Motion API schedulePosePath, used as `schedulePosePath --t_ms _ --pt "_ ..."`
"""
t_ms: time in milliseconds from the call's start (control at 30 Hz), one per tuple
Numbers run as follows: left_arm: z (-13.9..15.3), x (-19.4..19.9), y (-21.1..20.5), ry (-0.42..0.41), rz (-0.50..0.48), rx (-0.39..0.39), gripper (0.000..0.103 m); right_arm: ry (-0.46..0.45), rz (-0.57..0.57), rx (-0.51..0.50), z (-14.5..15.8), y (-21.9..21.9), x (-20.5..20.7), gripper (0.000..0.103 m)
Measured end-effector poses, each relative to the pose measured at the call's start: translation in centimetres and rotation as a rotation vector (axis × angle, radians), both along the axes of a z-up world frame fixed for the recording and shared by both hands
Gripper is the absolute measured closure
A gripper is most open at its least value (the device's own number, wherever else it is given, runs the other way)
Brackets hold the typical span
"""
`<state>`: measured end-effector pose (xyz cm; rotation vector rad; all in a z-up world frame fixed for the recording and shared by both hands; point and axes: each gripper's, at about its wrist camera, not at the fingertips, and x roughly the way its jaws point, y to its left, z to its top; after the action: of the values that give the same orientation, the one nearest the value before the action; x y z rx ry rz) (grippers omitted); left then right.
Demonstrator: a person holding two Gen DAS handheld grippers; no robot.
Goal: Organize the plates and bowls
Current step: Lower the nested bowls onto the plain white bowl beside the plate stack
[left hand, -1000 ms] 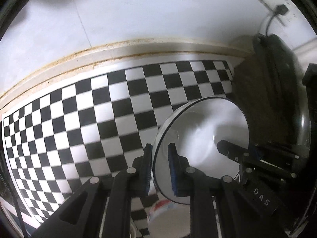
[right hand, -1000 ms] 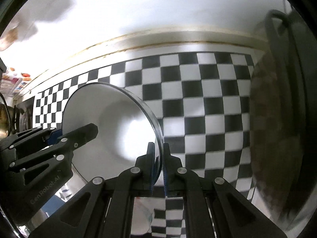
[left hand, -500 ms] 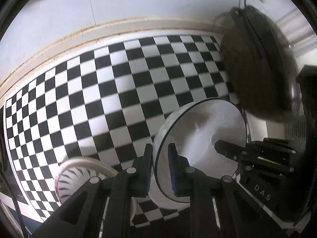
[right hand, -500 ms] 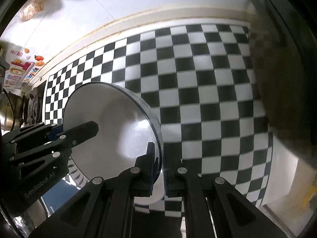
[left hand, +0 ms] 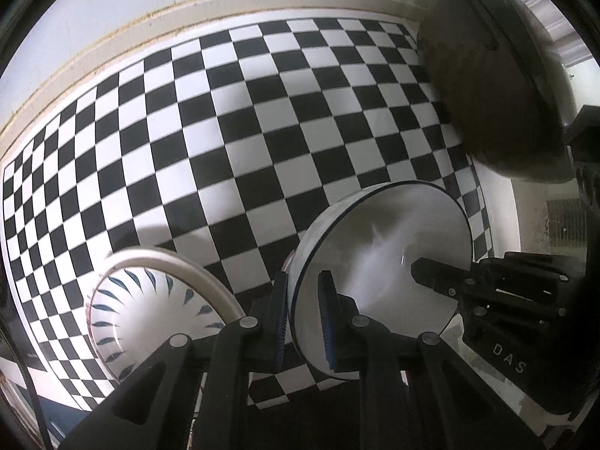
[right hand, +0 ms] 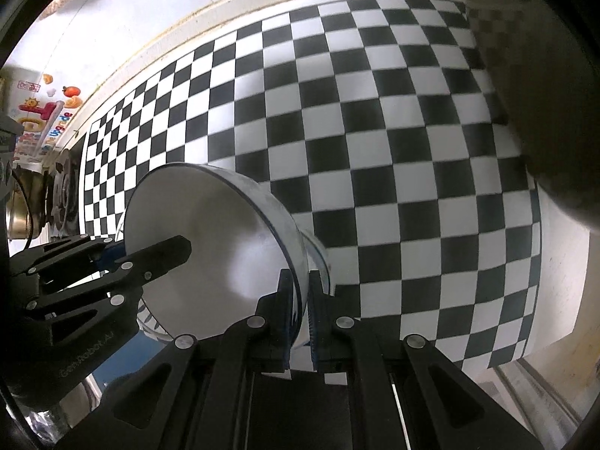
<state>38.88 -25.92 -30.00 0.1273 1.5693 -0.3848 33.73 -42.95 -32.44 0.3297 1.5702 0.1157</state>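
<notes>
Carry step: I held the bowl [left hand: 378,262] rim, left gripper [left hand: 303,318] and right gripper [right hand: 303,313] both clamped; next, lowering it toward the patterned bowl [left hand: 150,307], lower left.

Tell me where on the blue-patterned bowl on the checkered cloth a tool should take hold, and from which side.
Grip the thick cream rim of the blue-patterned bowl, coming down from above with one finger inside and one outside the wall. It sits mouth up on the checkered cloth, so the rim is the only thin edge on offer. Take the far side, away from the white bowl that both tools hold beside it.
</notes>
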Motion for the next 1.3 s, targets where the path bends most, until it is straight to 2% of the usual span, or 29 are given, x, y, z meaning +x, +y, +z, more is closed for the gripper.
schedulePosePath --t_ms 433,800,1300 --pt "-2.1 -1.5 0.3 0.05 0.011 0.023 0.089 0.055 0.025 -0.004 -2.6 0.9 -1.7 0.095" --pt "-3.6 -2.1 0.1 0.058 0.017 0.058 0.09 0.068 0.048 -0.032 -3.6 1.6 -1.6 0.095" --pt "-3.6 -2.2 -0.1 0.045 0.032 0.078 0.09 0.102 0.046 -0.016 -4.3 1.7 -1.0 0.092"
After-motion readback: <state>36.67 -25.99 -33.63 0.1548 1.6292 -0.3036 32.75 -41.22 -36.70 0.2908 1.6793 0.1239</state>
